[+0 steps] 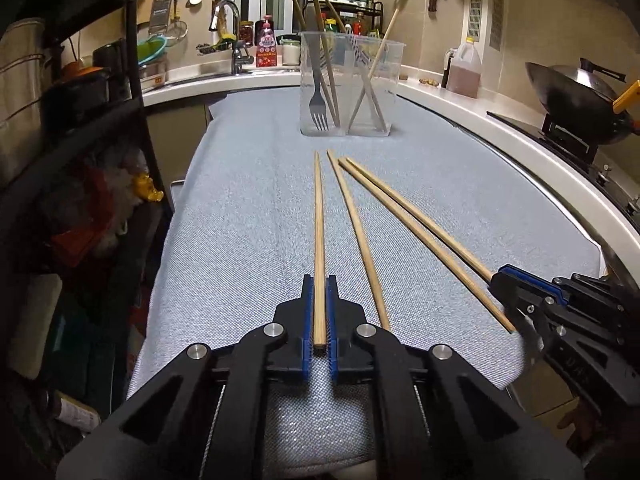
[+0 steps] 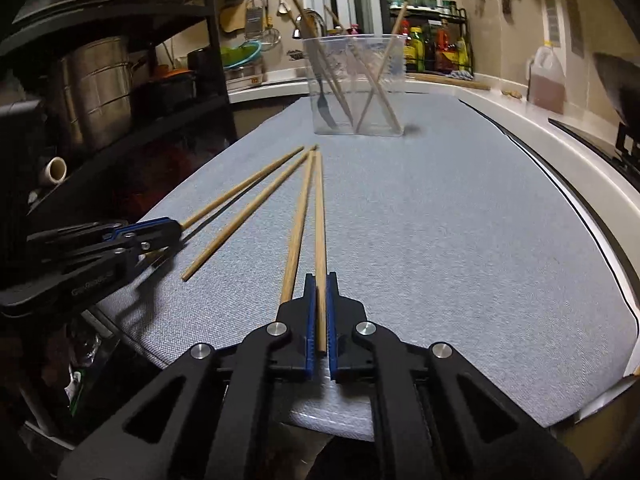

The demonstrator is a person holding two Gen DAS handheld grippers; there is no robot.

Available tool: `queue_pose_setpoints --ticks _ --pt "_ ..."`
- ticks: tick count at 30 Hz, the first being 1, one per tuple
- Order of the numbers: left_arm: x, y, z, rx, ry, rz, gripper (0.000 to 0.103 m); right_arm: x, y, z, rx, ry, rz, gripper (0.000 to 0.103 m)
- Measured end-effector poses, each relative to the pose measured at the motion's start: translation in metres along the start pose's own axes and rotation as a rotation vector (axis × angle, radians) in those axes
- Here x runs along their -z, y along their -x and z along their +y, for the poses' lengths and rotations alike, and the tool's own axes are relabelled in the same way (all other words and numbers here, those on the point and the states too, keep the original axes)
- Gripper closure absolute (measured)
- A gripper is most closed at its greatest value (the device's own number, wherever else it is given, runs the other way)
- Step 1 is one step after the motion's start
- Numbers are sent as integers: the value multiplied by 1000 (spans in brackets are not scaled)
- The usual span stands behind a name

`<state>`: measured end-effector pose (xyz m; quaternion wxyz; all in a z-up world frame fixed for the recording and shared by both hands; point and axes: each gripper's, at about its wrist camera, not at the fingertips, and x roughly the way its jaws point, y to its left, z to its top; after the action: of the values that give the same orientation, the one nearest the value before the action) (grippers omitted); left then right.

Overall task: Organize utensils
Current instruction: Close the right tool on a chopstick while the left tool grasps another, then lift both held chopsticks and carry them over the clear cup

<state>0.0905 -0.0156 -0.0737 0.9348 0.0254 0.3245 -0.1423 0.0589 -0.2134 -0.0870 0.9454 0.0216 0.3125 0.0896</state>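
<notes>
Several wooden chopsticks lie on the blue-grey cloth [image 1: 248, 216], their tips toward a clear plastic holder [image 1: 350, 84] at the far end. The holder has two compartments; the left one holds a fork [image 1: 319, 92] and chopsticks, the right one chopsticks. My left gripper [image 1: 319, 284] is shut on the leftmost chopstick [image 1: 319, 232] near its thick end. My right gripper [image 2: 320, 282] is shut on the rightmost chopstick [image 2: 320, 216]. Two loose chopsticks [image 1: 356, 236] [image 1: 420, 240] lie between them. Each gripper shows in the other's view: the right [image 1: 504, 284], the left [image 2: 176, 228].
A black rack [image 1: 80, 140] with pots and clutter stands along the left. A white counter [image 1: 500, 128] curves along the right with a wok [image 1: 576, 96] on a stove and an oil jug [image 1: 464, 68]. A sink and faucet [image 1: 230, 28] are behind the holder.
</notes>
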Motion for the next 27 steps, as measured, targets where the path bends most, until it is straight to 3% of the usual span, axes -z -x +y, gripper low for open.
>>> queue_pose_setpoints --ticks 18,27 --pt "-50 84 -13 15 -67 -248 97 -46 67 -11 15 -29 -199 98" --pt "-75 97 -14 25 -73 -306 97 -78 76 -12 15 -33 -252 98"
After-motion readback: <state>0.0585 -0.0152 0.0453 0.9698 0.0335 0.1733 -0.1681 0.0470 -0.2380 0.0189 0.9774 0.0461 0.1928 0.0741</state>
